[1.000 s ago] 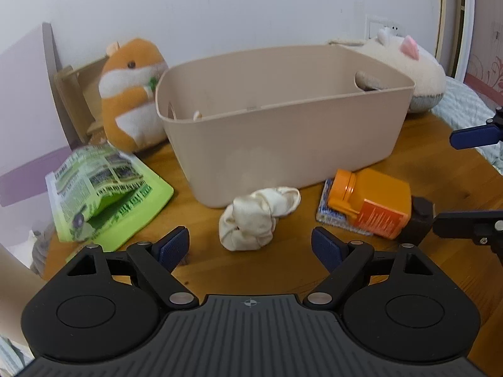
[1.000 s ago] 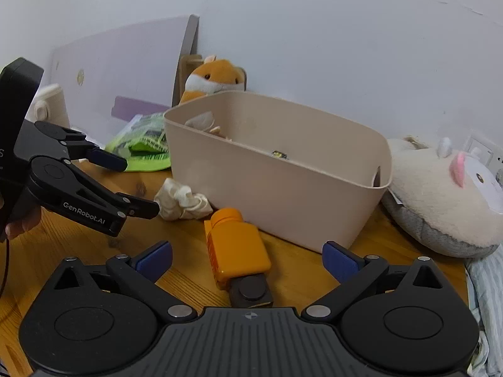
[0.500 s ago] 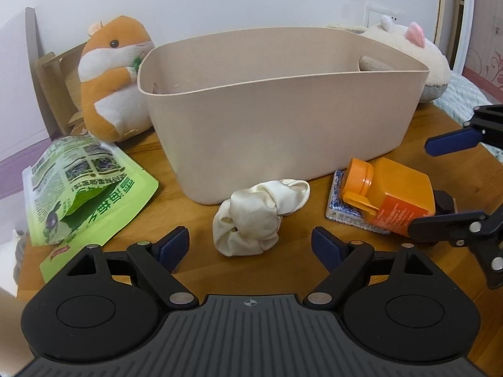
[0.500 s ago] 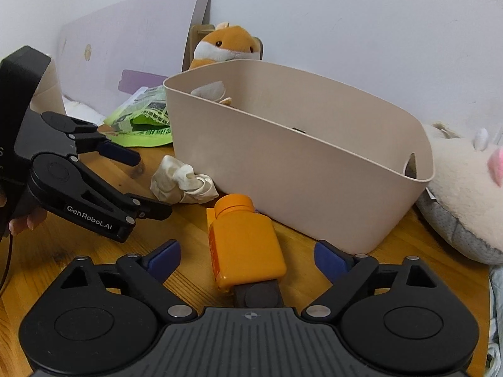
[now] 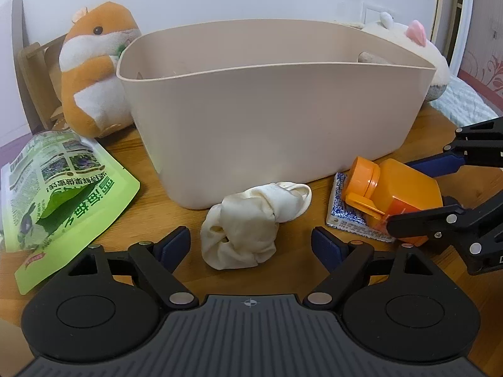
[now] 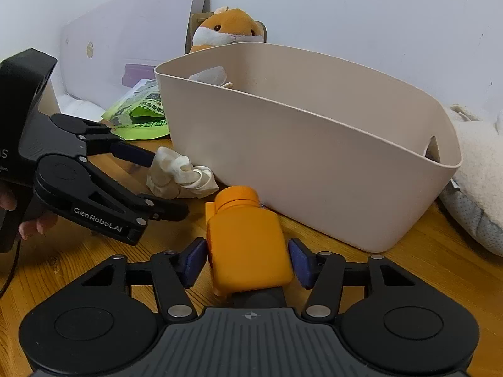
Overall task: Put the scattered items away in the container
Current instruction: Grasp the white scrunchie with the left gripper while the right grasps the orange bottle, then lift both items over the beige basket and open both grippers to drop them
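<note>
A beige plastic bin (image 5: 270,106) stands on the wooden table; it also shows in the right wrist view (image 6: 314,157). A crumpled cream cloth (image 5: 248,229) lies in front of it, just ahead of my open left gripper (image 5: 250,246), between its fingertips' line. An orange bottle (image 6: 248,245) lies on its side between the fingers of my right gripper (image 6: 246,265), which is open around it with small gaps each side. The bottle (image 5: 396,194) rests partly on a blue-patterned card pack (image 5: 345,216). The left gripper (image 6: 151,185) and cloth (image 6: 179,176) show in the right wrist view.
A green snack bag (image 5: 59,185) lies at the left. An orange hamster plush (image 5: 94,69) stands behind the bin's left end. A white plush (image 5: 418,50) lies behind its right end, also in the right wrist view (image 6: 474,182). Some cloth shows inside the bin (image 6: 210,77).
Both grippers have moved forward and lower. The right gripper's fingers have come around the orange bottle and narrowed. The left gripper has closed in on the cloth.
</note>
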Motion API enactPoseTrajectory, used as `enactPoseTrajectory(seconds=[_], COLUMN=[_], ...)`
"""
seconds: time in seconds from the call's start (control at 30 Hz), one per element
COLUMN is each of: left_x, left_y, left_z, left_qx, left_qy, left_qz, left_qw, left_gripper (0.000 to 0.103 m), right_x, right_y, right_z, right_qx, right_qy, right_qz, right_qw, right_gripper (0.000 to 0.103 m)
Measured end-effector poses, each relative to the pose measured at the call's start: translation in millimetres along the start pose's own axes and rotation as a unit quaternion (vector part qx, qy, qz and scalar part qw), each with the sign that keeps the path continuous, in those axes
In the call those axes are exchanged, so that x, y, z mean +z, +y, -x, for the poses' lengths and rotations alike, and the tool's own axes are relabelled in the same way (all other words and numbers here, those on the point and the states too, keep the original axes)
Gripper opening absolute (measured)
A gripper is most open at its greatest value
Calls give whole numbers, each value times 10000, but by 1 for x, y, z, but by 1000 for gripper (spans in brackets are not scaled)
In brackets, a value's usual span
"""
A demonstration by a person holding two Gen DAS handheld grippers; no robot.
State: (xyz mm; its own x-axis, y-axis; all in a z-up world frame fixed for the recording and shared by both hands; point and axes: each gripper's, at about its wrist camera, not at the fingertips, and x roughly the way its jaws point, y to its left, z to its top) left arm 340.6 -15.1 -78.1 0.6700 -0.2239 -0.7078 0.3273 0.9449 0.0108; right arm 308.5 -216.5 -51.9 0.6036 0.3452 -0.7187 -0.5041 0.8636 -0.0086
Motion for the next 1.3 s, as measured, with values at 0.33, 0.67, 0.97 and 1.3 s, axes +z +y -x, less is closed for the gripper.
enactPoseTrajectory(seconds=[0.33,0.67,0.97,1.3], left_x=[1,-6,-14,-11], left_y=[1,-8,-20,-27], left_z=[-3,10,35,66], left_qx=[-13,-112,5,85], left_qy=[67,-31,-256,-558], left_qz=[85,34,-86,-156], left_qw=[9999,9999,9996,9983], left_gripper=[33,16,15,15], right_x=[2,0,-3,0], right_y=[0,3,1,7], right_z=[0,7,19,47], right_qx=[-32,-141,-170,-226], right_qy=[-59,-152,-205,-521], right_qz=[-164,-217,-384,-405], right_qw=[9998,9995,9989,9976], right_gripper=[51,49,49,49])
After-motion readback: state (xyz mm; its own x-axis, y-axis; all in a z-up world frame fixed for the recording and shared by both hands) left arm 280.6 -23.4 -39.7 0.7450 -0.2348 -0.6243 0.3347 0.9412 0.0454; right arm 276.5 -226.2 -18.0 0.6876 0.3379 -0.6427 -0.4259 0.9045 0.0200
